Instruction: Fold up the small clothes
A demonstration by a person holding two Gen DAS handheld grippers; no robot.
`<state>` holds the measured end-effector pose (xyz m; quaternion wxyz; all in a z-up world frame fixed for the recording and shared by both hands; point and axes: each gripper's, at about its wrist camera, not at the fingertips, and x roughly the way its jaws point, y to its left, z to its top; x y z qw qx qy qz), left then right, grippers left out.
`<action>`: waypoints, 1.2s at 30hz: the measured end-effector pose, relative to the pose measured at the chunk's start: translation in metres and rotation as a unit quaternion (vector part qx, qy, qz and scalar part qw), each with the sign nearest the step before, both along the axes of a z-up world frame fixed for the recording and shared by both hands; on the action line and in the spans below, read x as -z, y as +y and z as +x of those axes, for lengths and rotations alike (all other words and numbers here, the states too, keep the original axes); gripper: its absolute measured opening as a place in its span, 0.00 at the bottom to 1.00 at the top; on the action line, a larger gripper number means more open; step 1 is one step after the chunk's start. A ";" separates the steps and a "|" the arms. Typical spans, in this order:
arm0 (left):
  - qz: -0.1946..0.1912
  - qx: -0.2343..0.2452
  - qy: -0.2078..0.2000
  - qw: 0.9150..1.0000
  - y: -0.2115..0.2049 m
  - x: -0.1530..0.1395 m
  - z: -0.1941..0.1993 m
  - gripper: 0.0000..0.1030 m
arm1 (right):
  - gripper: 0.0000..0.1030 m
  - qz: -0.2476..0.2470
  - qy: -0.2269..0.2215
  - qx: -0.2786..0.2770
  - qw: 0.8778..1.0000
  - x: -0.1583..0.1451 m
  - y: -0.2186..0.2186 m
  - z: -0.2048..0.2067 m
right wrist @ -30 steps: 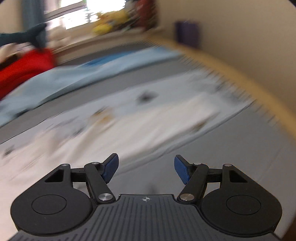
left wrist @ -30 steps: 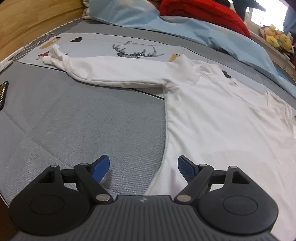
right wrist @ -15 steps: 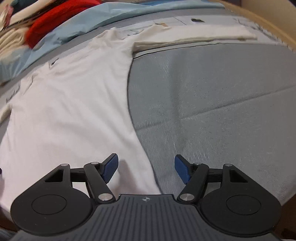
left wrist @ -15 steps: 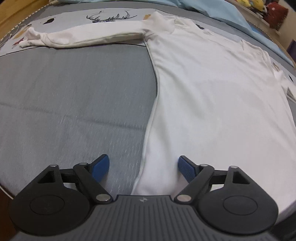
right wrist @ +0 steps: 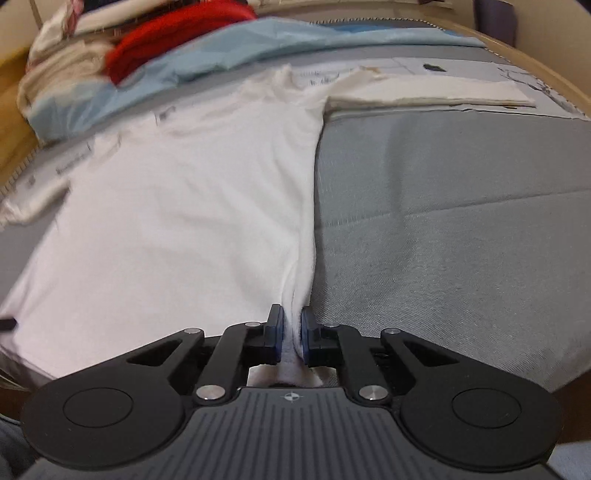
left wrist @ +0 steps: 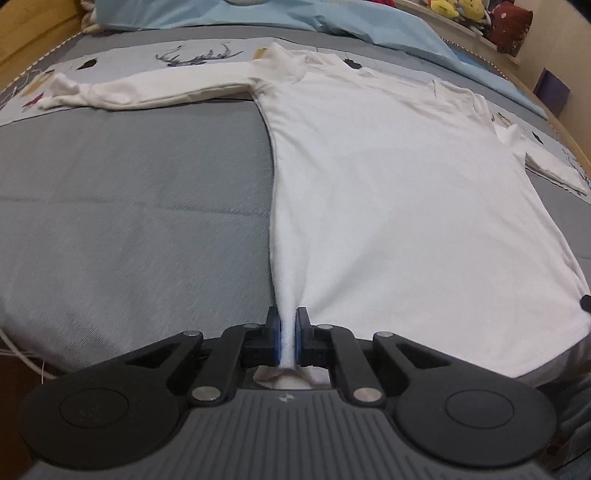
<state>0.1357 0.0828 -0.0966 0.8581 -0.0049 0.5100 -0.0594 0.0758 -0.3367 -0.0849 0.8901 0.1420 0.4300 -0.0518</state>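
Observation:
A white long-sleeved shirt (left wrist: 388, 192) lies flat on a grey bed, sleeves spread out to both sides. In the left wrist view my left gripper (left wrist: 287, 332) is closing, its blue pads pinching the shirt's bottom left hem corner into a ridge. In the right wrist view the same white shirt (right wrist: 177, 221) fills the left half, and my right gripper (right wrist: 291, 332) is closing on the bottom right hem corner, cloth bunched between its pads. One sleeve (left wrist: 147, 90) stretches left; the other sleeve (right wrist: 424, 92) stretches right.
The grey bed cover (left wrist: 129, 206) spreads beside the shirt. A light blue blanket (left wrist: 332, 22) and a red cloth (right wrist: 177, 33) lie at the far side. A printed cloth (left wrist: 195, 55) lies under the collar. Plush toys (left wrist: 454, 9) sit on a far ledge.
Both grippers went from wide open to clamped on the shirt's bottom hem corners. Each one moved in closer to the hem, and the cloth now puckers at the pads.

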 end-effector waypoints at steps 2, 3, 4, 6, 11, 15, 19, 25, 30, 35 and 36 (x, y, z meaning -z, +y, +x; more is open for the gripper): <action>0.015 -0.005 0.011 1.000 0.001 0.001 -0.003 0.08 | 0.10 -0.002 -0.003 -0.004 1.000 -0.004 -0.001 -0.006; 0.022 -0.007 0.019 1.000 0.002 0.005 -0.003 0.09 | 0.10 -0.002 0.003 -0.007 1.000 -0.002 -0.001 -0.009; 0.027 -0.011 0.023 0.999 0.002 0.008 -0.004 0.12 | 0.10 0.000 0.012 -0.009 1.000 0.002 -0.002 -0.010; 0.034 -0.018 0.023 0.999 0.003 0.006 0.000 0.35 | 0.13 0.002 0.040 -0.002 0.999 0.013 -0.004 -0.008; 0.074 -0.054 -0.010 0.996 0.009 -0.010 0.002 0.82 | 0.60 -0.054 0.030 0.005 0.998 -0.002 0.003 -0.010; 0.082 -0.059 -0.049 0.994 0.006 -0.033 0.012 0.82 | 0.61 -0.056 -0.021 -0.010 0.998 -0.033 0.005 -0.013; 0.109 -0.055 -0.095 0.988 -0.004 -0.055 0.030 0.84 | 0.65 -0.039 -0.078 -0.038 0.995 -0.066 0.018 -0.003; 0.134 -0.081 -0.117 0.981 -0.006 -0.059 0.081 0.84 | 0.65 -0.039 -0.111 -0.062 0.991 -0.078 0.049 0.056; 0.100 -0.117 -0.105 0.983 0.016 -0.040 0.120 0.84 | 0.65 -0.015 -0.122 -0.076 0.989 -0.060 0.068 0.104; 0.050 -0.182 -0.076 0.979 0.059 -0.029 0.162 0.84 | 0.65 0.009 -0.071 -0.074 0.995 -0.032 0.075 0.133; 0.051 -0.202 -0.076 0.975 0.070 -0.029 0.173 0.84 | 0.65 0.018 -0.070 -0.073 0.995 -0.029 0.075 0.137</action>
